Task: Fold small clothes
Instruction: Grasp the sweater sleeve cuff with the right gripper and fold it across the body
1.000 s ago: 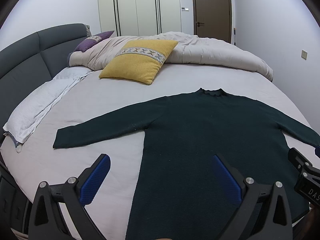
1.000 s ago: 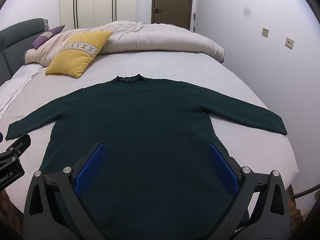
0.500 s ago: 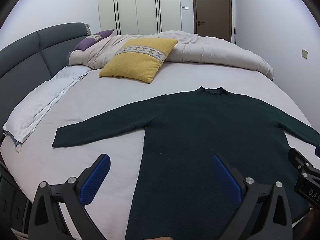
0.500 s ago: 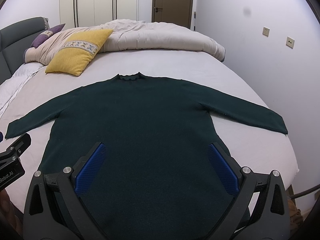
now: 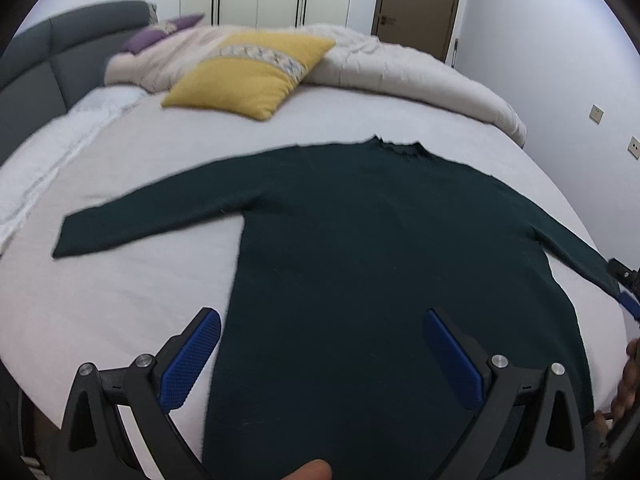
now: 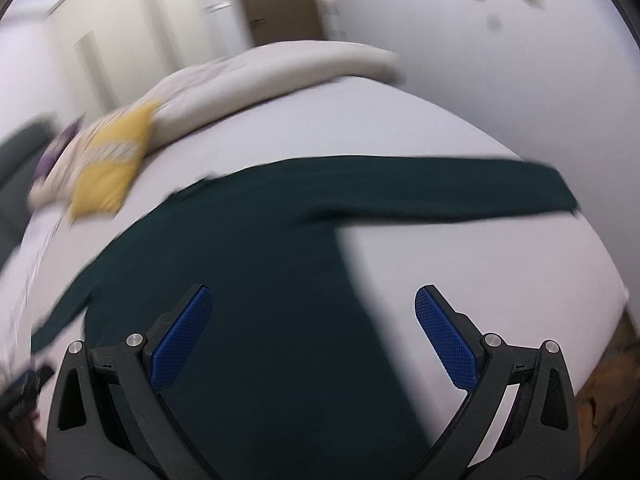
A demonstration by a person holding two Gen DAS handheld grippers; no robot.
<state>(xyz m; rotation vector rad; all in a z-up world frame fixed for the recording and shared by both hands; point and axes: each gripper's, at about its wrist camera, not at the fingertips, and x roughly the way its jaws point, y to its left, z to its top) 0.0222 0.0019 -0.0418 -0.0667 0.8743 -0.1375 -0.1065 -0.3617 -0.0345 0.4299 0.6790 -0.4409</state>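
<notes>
A dark green long-sleeved sweater (image 5: 380,248) lies flat on the bed, both sleeves spread out, neck toward the far side. My left gripper (image 5: 320,320) is open and empty above the sweater's lower left side. My right gripper (image 6: 314,296) is open and empty above the sweater's lower right edge; the sweater (image 6: 248,264) and its right sleeve (image 6: 460,192) show blurred in the right wrist view. The tip of the right gripper (image 5: 624,288) shows at the left wrist view's right edge, over the right sleeve.
The bed (image 5: 120,280) has a pale sheet. A yellow cushion (image 5: 252,76), a purple pillow (image 5: 160,32) and a bunched duvet (image 5: 400,68) lie at the far side. A grey headboard (image 5: 48,64) stands left. The bed's right edge (image 6: 612,280) drops near the wall.
Both grippers have swung to the right. The right wrist view has turned and tilted sharply toward the right sleeve and is blurred. The sweater has not moved.
</notes>
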